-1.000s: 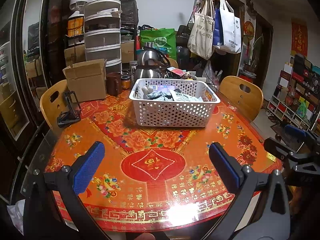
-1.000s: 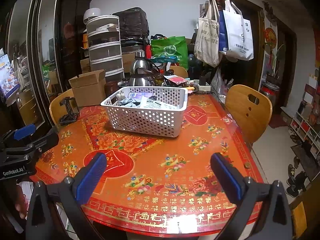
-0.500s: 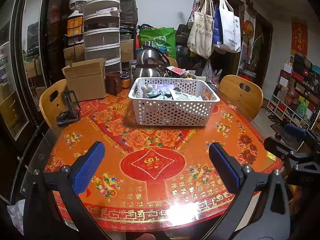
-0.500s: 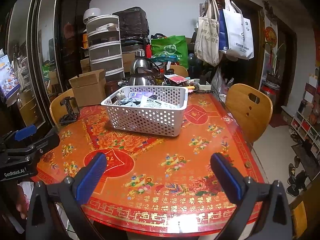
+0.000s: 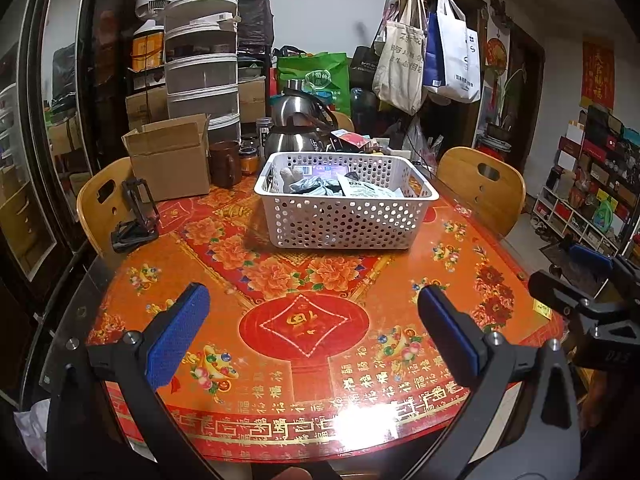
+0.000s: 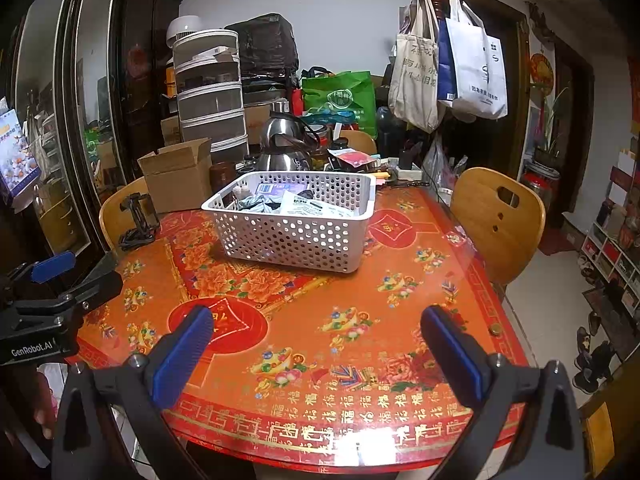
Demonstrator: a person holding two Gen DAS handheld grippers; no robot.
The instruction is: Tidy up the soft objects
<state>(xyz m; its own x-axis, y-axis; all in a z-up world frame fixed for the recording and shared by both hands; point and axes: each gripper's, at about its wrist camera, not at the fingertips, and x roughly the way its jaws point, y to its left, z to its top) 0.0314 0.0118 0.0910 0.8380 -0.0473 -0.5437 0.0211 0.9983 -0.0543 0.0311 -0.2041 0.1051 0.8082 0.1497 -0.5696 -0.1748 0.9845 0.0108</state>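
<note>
My left gripper [image 5: 312, 320] and right gripper [image 6: 316, 340] hung over the table [image 5: 360, 280], jaws apart and empty, well short of the basket [image 5: 344, 216]; soft packets [image 5: 360, 189] already lay inside it.

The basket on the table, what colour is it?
White, with round holes all over its walls; the basket shows best in the left wrist view.

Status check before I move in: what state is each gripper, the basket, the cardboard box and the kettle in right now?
left gripper: open, empty, above the table near its front edge.
right gripper: open, empty, above the table.
white basket: upright on the table, holds packets and soft items.
cardboard box: flaps open, contents hidden.
kettle: upright behind the basket, lid on.
</note>
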